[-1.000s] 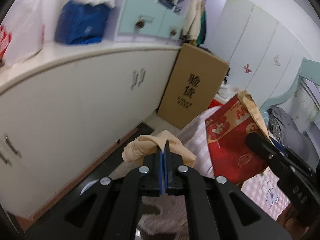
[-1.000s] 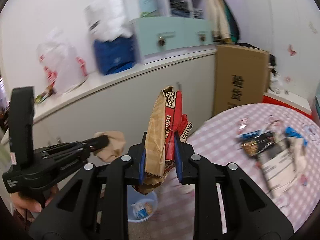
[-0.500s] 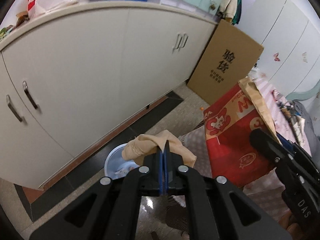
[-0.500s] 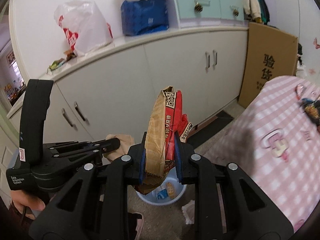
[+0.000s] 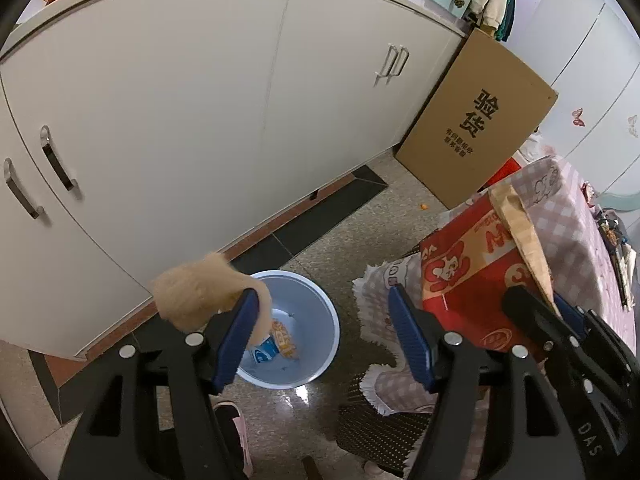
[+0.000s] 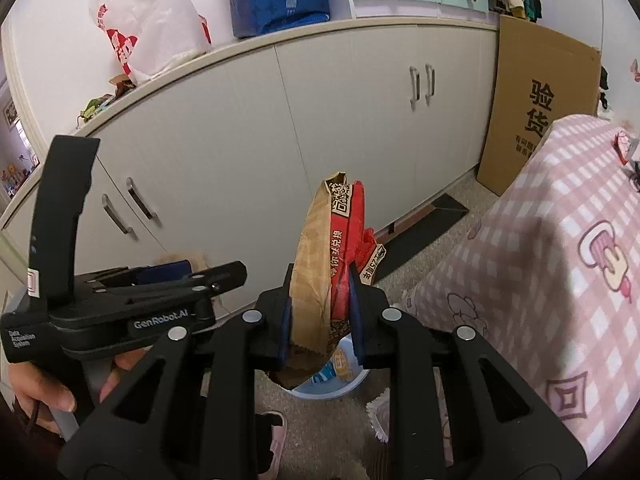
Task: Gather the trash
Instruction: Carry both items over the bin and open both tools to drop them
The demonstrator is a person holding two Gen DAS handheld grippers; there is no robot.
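The left gripper has just been opening and its jaws stand wide, a blurred tan wad against its left finger above the pale blue bin on the floor. The right gripper clamps a crumpled red-and-brown paper bag above that bin, by the pink checked tablecloth's edge; white cabinets stand beyond

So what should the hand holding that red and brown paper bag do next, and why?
Probably open the right gripper: its jaws clamp the red and brown paper bag just above the pale blue plastic bin, so it should drop inside.
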